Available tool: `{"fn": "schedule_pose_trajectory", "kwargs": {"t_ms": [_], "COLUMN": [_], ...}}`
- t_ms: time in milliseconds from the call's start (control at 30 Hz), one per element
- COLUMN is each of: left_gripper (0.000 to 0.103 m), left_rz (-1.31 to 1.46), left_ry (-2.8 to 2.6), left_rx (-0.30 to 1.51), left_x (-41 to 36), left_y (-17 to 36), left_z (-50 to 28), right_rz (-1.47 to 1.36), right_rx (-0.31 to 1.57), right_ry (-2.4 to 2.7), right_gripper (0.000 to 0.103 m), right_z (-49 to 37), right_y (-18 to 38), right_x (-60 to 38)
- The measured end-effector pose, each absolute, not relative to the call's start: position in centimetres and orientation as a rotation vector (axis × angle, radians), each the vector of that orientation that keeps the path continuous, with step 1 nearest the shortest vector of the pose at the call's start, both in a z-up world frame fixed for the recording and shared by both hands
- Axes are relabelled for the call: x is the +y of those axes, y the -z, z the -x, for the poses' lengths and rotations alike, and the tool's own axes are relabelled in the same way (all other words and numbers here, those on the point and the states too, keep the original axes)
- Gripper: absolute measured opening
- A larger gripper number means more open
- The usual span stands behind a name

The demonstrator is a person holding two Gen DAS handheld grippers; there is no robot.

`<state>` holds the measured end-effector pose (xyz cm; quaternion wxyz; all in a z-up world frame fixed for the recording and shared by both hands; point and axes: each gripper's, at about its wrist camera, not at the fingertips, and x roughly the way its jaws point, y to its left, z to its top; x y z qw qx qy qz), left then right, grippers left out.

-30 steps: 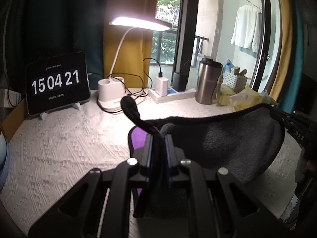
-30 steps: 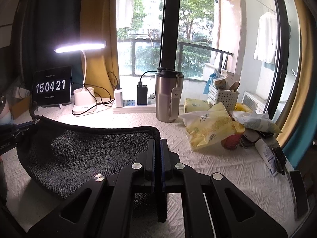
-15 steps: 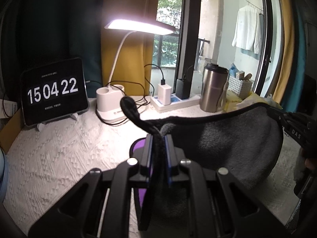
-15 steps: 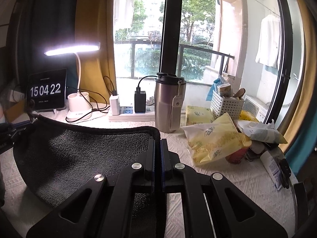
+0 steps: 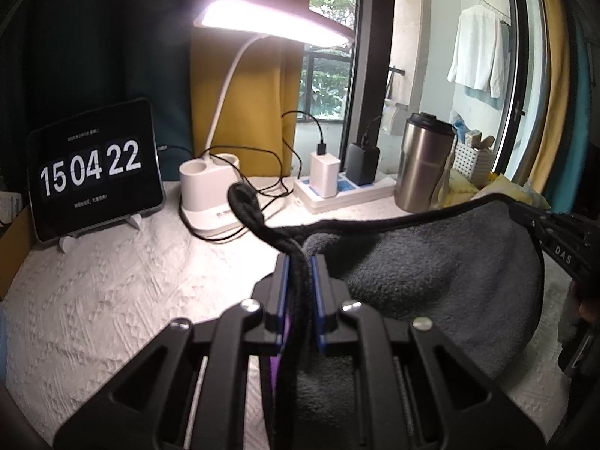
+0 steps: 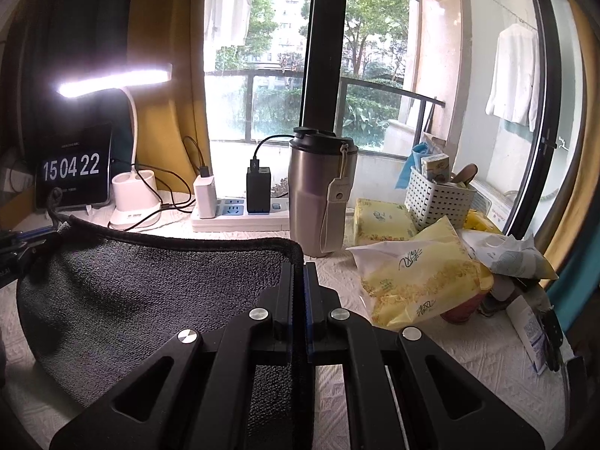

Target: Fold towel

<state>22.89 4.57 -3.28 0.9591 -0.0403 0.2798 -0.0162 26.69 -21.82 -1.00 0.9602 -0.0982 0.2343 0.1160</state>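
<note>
Hanging between your two claws, one dark grey towel (image 6: 150,292) sags above the table (image 5: 112,281); left claw (image 5: 299,262) and right claw (image 6: 299,266) each clamp one corner. Behind stand one lamp (image 5: 210,187), one tumbler (image 6: 318,195), two chargers.

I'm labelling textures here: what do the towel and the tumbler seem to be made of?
Towel: looks like dark grey microfibre or terry, matte and fuzzy, with a stitched black hem; it sags between the shut left gripper and right gripper. Tumbler: apparently brushed stainless steel, dull sheen, black lid probably plastic.
</note>
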Motion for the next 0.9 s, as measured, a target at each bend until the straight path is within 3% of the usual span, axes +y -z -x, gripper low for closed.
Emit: {"fn": "schedule_pose_trajectory", "kwargs": {"t_ms": [900], "left_gripper": [0.013], "left_rz": [0.099], "left_ry": [0.013], "left_rx": [0.766], "left_x": [5.0], "left_y": [8.9], "left_z": [-29.1], "right_rz": [0.229], "right_rx": [0.619], "right_ry": [-0.218], "right_gripper": [0.005], "right_z": [-32.0], "right_y": [5.9], "right_x": [-21.1]}}
